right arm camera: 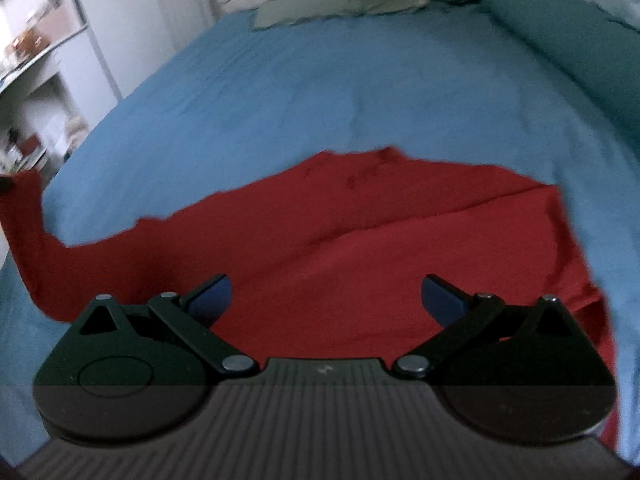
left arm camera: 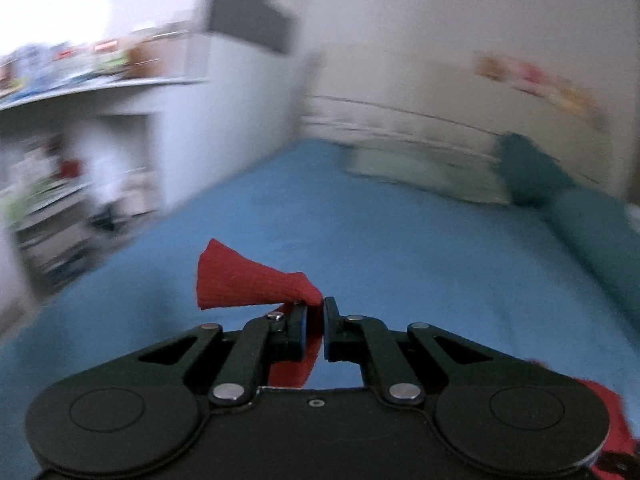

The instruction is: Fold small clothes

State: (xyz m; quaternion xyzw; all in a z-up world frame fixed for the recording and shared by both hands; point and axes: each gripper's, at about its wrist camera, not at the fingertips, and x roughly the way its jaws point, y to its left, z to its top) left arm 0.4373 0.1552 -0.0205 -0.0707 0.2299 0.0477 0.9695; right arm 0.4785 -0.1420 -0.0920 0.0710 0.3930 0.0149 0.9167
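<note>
Thin pinch on the red knit garment [right arm camera: 360,248] lying across the blue bedsheet [right arm camera: 320,92]
Left gripper [left arm camera: 316,308] clamps only a sleeve tip fanning toward 10 o'clock; a tug could slip it; right gripper [right arm camera: 326,296] gapes empty above the cloth

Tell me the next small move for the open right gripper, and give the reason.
Probably lower the right gripper and shut it on the red garment below. Its fingers are spread with nothing between them, while the left gripper already pinches a lifted corner, so a second hold would let the fold start over the blue bed.

Rumpled red garment [right arm camera: 380,248], seemingly half-lifted
</note>
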